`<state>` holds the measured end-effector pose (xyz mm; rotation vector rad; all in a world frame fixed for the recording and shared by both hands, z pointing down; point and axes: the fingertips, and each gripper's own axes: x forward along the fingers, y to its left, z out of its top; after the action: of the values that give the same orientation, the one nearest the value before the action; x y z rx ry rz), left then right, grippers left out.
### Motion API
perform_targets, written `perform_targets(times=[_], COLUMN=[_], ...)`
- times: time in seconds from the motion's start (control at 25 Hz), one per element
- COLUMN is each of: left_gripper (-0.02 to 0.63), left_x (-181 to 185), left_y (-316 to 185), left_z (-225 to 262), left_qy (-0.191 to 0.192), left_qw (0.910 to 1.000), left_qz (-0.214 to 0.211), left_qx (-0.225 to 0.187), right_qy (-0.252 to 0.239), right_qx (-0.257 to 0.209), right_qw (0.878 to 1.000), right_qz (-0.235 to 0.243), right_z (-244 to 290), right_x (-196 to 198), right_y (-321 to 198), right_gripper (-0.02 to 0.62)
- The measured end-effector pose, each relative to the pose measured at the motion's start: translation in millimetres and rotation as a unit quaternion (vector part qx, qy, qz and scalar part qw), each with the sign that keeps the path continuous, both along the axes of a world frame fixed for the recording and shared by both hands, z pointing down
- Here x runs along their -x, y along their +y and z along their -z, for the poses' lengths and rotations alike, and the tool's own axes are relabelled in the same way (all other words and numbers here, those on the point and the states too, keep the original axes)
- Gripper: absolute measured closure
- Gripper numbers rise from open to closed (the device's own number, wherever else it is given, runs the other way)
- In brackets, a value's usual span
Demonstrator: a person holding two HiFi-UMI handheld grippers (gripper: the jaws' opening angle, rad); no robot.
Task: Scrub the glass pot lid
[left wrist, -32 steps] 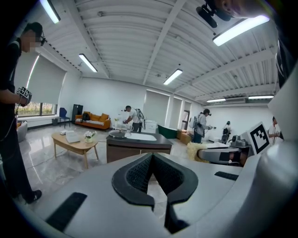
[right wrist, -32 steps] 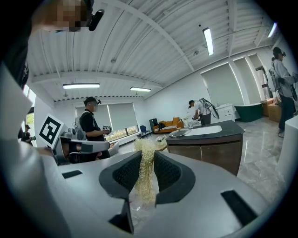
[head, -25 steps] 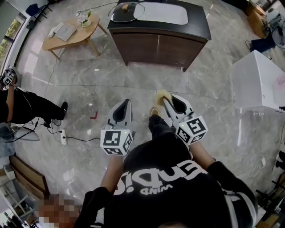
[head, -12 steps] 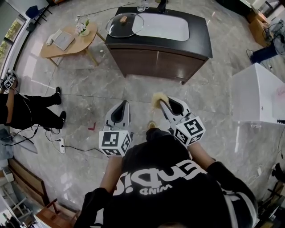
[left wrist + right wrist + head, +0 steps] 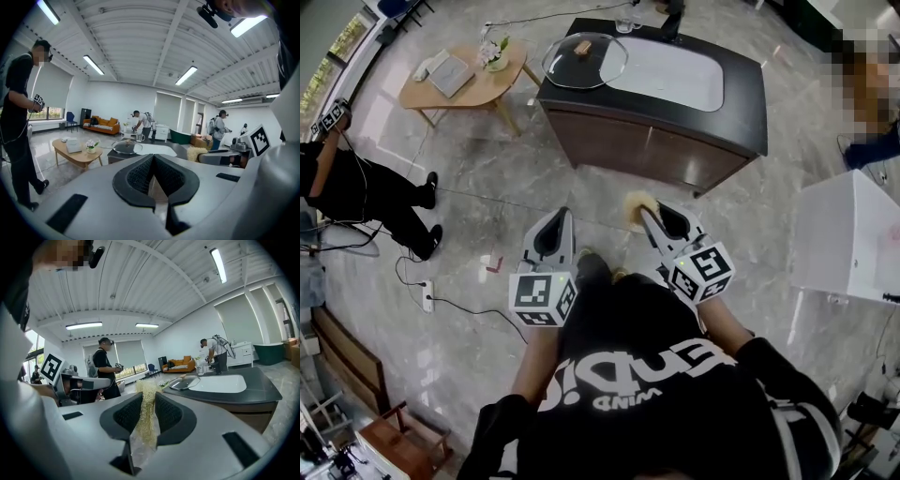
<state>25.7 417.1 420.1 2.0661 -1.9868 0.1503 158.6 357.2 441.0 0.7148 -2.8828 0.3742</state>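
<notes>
Nearing the counter: the dark-topped wooden cabinet (image 5: pixel 741 103) sits larger and lower in the head view than a second ago. The person is walking up to it, and scrubbing has not begun.
Glass pot lid (image 5: pixel 586 61): a round, clear glass lid with a metal rim and a small brown knob. It lies flat on the cabinet's left end, just beside the white oval sink basin (image 5: pixel 675 70), well apart from both grippers.
Right gripper (image 5: pixel 654 217): its jaws are pinched on a pale yellow, stringy loofah-like scrubber (image 5: pixel 634 208), whose fibres stick out past the tips.
Left gripper (image 5: pixel 562 221): its jaws are pressed together with nothing between the ribbed black pads.
Meaning for the task: the tool is already in hand, so what remains is probably to reach the lid and steady it.
Textures: the scrubber looks coarse and springy and the lid smooth and hard. On the polished top the lid will likely slide unless it is held by the knob or rim.
Floor (image 5: pixel 487 187): glossy grey marble.
</notes>
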Motion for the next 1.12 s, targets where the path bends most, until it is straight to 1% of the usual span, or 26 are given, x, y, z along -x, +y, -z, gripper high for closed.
perform_targets(times=[0.24, 0.52, 0.8, 1.12], left_gripper=[0.592, 0.592, 0.592, 0.592], left_x=[19, 47, 97, 152], left_y=[-43, -119, -200, -289], left_z=[-7, -17, -14, -6], left_qy=[-0.001, 0.000, -0.002, 0.004], left_qw=[1.0000, 0.9998, 0.9996, 0.9991], left_qz=[-0.002, -0.021, -0.028, -0.043], left_qx=[-0.002, -0.004, -0.004, 0.001], right_qy=[0.001, 0.004, 0.006, 0.016], right_qx=[0.000, -0.005, -0.001, 0.002], right_qw=[1.000, 1.000, 0.999, 0.997], right_qz=[-0.001, -0.027, -0.043, -0.072], right_z=[-6, -9, -7, 3], right_x=[21, 41, 84, 130], right_y=[-39, -108, -184, -263], right_gripper=[0.522, 0.522, 0.522, 0.522])
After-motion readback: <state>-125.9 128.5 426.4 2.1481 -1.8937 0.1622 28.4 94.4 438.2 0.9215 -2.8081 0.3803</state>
